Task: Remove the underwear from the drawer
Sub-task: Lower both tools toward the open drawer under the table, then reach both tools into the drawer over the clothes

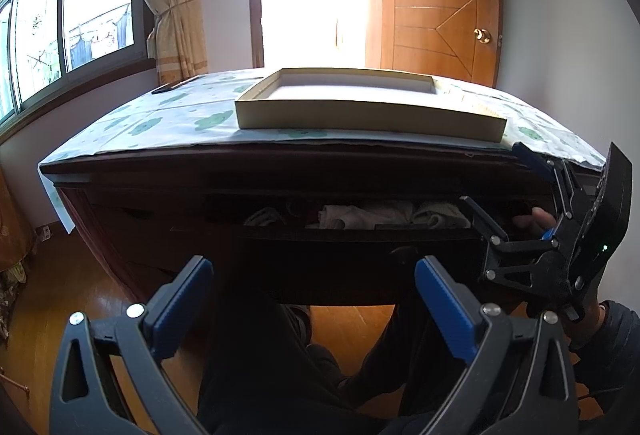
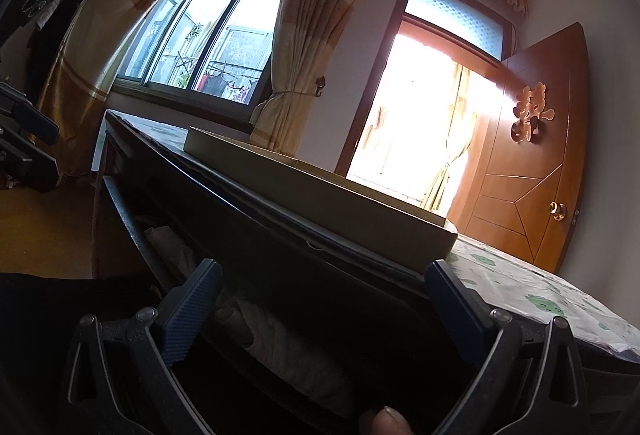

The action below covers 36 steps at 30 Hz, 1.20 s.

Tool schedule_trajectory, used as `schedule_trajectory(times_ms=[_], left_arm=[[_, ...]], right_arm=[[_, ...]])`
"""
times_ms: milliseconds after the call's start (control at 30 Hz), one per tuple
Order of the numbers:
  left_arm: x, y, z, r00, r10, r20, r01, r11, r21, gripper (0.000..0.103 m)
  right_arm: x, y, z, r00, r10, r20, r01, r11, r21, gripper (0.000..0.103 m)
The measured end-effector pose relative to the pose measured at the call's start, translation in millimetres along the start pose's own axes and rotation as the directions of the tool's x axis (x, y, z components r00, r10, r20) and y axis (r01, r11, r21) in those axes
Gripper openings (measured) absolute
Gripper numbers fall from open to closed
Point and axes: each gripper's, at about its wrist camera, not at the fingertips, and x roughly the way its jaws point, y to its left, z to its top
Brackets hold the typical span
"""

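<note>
A dark wooden table has its drawer pulled a little way out. Folded pale underwear lies in a row inside. My left gripper hangs open below and in front of the drawer, nothing between its fingers. My right gripper is open at the drawer's right end, one finger above the table edge and the other at the drawer gap. In the right wrist view, my right gripper spans the table edge with the underwear just under it, untouched. A person's fingertip shows at the bottom.
A shallow beige box sits on the table's patterned cloth, near the front edge. A dark phone lies at the back left. The person's legs are under the table. Behind it are a window, curtains and a wooden door.
</note>
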Motion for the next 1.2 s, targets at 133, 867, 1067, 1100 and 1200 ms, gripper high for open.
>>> schedule_trajectory(times_ms=[133, 867, 1067, 1100, 1200], left_arm=[[-2.4, -0.7, 0.6, 1.000, -0.002, 0.003, 0.002, 1.000, 0.002, 0.103], [-9.7, -6.2, -0.8, 1.000, -0.015, 0.002, 0.015, 1.000, 0.025, 0.103], [-11.5, -5.9, -1.7, 1.000, -0.016, 0.005, 0.015, 1.000, 0.025, 0.103], [-11.5, -5.9, -1.6, 1.000, -0.016, 0.005, 0.016, 1.000, 0.025, 0.103], [-12.0, -6.1, -1.7, 1.000, -0.016, 0.006, 0.016, 1.000, 0.027, 0.103]], right_arm=[[-5.9, 2.5, 1.2, 1.000, 0.012, -0.014, -0.012, 1.000, 0.010, 0.102], [-29.8, 6.9, 14.7, 0.983, 0.099, -0.153, -0.080, 0.989, 0.128, 0.102], [-30.4, 5.9, 16.6, 0.971, 0.141, -0.196, -0.102, 0.975, 0.196, 0.102], [-30.2, 5.8, 16.6, 0.968, 0.144, -0.207, -0.101, 0.974, 0.204, 0.102], [-30.3, 5.6, 17.1, 0.960, 0.155, -0.234, -0.103, 0.970, 0.220, 0.102]])
